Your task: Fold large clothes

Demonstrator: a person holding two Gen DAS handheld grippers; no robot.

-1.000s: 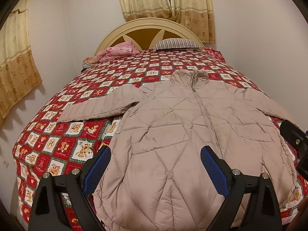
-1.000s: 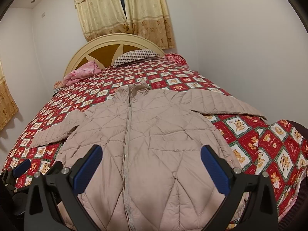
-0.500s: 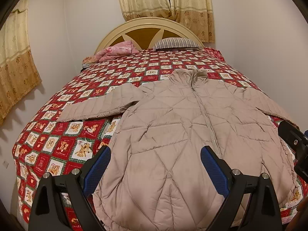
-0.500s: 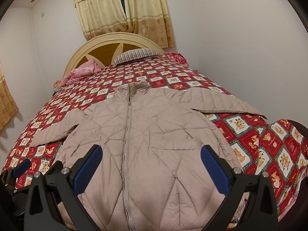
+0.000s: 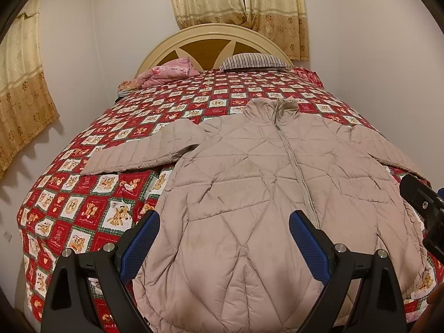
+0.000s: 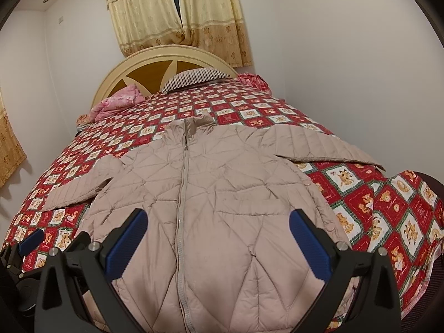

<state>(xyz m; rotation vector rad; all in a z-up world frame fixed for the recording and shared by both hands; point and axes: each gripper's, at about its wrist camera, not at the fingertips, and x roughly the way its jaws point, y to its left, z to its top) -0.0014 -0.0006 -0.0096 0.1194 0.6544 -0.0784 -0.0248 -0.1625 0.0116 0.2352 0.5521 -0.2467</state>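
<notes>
While both grippers hang above the foot edge of the bed (image 5: 83, 202), the beige quilted jacket (image 5: 249, 183) lies flat on the red patchwork bedspread (image 6: 388, 202), front side up and zipped closed, with its collar toward the headboard (image 5: 213, 41) and its hem at the foot edge. The two sleeves are spread out toward the left and right edges of the bed. The left gripper (image 5: 224, 244) has its jaws wide apart and holds nothing; its blue pads (image 5: 140, 245) are over the lower part of the jacket. The right gripper (image 6: 219, 242) is also spread wide and empty, over the hem. A striped pillow (image 6: 194, 79) and a pink blanket (image 6: 116, 105) lie at the head edge, under the yellow curtains (image 5: 238, 0).
</notes>
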